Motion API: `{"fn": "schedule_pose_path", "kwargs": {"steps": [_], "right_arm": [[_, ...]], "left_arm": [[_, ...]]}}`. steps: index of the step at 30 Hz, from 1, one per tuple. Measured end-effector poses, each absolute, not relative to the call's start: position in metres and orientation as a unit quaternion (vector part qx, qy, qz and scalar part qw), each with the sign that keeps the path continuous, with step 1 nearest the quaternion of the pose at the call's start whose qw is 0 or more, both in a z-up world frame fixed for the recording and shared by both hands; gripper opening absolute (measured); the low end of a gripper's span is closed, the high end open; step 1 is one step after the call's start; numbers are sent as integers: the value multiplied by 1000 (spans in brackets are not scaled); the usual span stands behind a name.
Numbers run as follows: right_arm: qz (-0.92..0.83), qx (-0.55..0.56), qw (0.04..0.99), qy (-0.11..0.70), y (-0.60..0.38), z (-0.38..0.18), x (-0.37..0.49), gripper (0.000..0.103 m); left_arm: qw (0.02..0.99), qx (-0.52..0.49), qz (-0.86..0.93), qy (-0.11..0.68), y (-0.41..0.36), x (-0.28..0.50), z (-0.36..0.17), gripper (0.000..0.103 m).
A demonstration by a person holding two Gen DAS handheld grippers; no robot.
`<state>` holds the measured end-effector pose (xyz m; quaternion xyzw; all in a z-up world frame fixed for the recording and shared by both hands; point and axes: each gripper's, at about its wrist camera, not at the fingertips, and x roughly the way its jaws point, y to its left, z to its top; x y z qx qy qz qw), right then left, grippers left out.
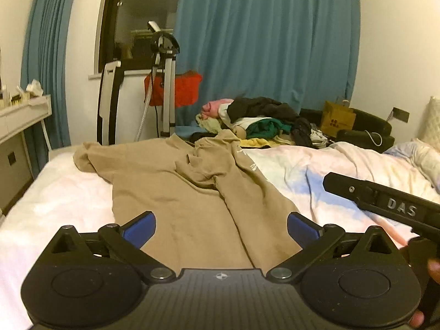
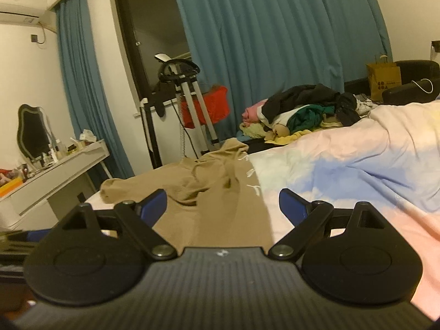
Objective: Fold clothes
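The tan garment (image 1: 176, 189) lies rumpled across the bed (image 1: 316, 170), filling the centre of the left view. The left claw (image 1: 221, 227) hangs over its lower part, spread wide and empty. The right claw (image 2: 222, 205) is likewise spread and empty, at the garment's right edge. A clothes pile (image 1: 264, 121) sits centre right, beyond it.

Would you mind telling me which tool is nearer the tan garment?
Left. The left tool hangs open directly over the tan garment; the right tool, also open, straddles its right edge beside the duvet.
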<state>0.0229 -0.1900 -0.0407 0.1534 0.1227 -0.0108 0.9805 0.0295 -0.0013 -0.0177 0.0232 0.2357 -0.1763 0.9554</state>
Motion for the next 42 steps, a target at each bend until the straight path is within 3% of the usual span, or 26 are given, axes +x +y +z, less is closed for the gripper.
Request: {"fn": "schedule_pose_path", "kwargs": {"steps": [32, 42], "right_arm": [[-52, 112, 985, 118, -176, -51, 18, 90], [33, 62, 976, 206, -148, -52, 118, 90]], "left_arm": [[962, -5, -169, 214, 39, 28, 13, 103], [970, -69, -132, 193, 94, 48, 28, 103]]}}
